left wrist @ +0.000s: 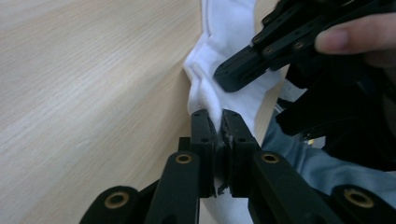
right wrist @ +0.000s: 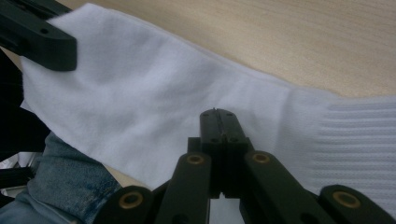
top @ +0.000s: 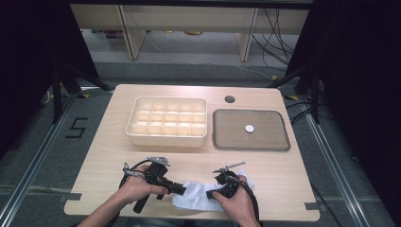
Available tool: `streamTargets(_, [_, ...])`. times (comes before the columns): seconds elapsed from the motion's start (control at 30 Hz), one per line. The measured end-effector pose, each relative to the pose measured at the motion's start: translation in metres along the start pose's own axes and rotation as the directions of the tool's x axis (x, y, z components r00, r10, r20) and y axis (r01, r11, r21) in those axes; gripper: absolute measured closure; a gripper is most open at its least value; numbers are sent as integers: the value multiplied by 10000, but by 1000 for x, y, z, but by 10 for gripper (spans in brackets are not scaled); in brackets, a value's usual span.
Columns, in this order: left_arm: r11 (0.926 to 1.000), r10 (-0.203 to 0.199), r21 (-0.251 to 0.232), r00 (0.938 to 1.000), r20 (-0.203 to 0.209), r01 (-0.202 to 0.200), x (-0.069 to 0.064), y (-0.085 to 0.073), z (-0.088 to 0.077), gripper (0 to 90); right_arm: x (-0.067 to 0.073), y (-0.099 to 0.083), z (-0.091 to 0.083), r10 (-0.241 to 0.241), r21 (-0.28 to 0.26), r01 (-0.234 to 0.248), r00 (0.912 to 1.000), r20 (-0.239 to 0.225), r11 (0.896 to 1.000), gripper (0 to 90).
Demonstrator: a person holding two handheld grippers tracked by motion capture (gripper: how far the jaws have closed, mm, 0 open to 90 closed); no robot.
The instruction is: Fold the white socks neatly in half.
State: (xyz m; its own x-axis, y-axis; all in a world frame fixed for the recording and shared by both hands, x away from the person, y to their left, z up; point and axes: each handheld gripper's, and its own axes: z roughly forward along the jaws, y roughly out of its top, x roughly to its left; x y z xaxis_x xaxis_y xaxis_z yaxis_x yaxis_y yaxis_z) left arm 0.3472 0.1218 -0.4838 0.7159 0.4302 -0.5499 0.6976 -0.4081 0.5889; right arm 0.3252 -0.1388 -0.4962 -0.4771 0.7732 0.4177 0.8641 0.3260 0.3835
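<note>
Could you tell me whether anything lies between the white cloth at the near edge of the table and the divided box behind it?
Nothing visible does. The white cloth lies at the table's near edge, with the left gripper pinching a fold of it. Between the cloth and the divided box the high view shows only bare table. The grey tray sits off to the right.

The right gripper [right wrist: 218, 112] rises from the bottom centre, its jaws pressed together over a white sock [right wrist: 154, 107] that spreads across the middle of the frame. The sock's ribbed cuff lies at right. Table [right wrist: 289, 42] fills the top. The left gripper [right wrist: 42, 39] pokes in at upper left; denim [right wrist: 70, 182] shows at lower left.
</note>
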Motion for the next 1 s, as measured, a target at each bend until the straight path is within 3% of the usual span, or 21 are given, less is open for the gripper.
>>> streamTargets(0.07, [10000, 86, 41, 10000, 42, -86, -2, 3, -2, 839, 1, 0, 1, 95, -23, -95, 10000, 5, 10000, 900])
streamTargets(0.1, [9995, 33, -302, 9999, 148, -29, -3, 2, 0, 839, 0, 0, 1, 1, -59, -1, 10000, -19, 10000, 900])
streamTargets(0.23, [9995, 13, -308, 9993, 366, -1, -3, 5, 0, 839, 0, 1, 2, 56, -44, -56, 10000, -65, 10000, 900])
streamTargets(0.27, [10000, -10, -59, 9990, 437, 13, -4, 6, -2, 839, 0, 1, 2, 56, -44, -56, 10000, -65, 10000, 900])
streamTargets(0.4, [9998, -153, -128, 9983, 567, 161, -6, 9, -2, 839, 0, 2, 3, -184, -67, 184, 9998, -103, 9998, 900])
streamTargets(0.5, [9995, -233, -198, 9968, 766, 249, -8, 12, -2, 839, 2, 2, 4, 69, -80, -70, 9999, -98, 9999, 900])
streamTargets(0.83, [9986, -435, -270, 9938, 1022, 464, -9, 17, -1, 839, 4, 4, 7, -78, -220, 74, 9998, -177, 9997, 900])
streamTargets(0.87, [9983, -448, -317, 9938, 1018, 483, -9, 16, -1, 839, 5, 4, 5, -80, -287, 71, 9994, -329, 9996, 900])
streamTargets(0.9, [9983, -494, -251, 9941, 969, 520, -8, 16, -2, 839, 2, 6, -3, 12, -635, -63, 9968, -795, 9980, 900])
streamTargets(0.97, [9980, -547, -260, 9932, 1031, 577, -8, 15, -2, 838, -3, 9, -19, 36, -1055, -91, 9986, -520, 9944, 900])
streamTargets(1.0, [9977, -575, -286, 9926, 1071, 609, -7, 15, -2, 838, -3, 9, -19, 36, -1055, -91, 9986, -520, 9944, 900])
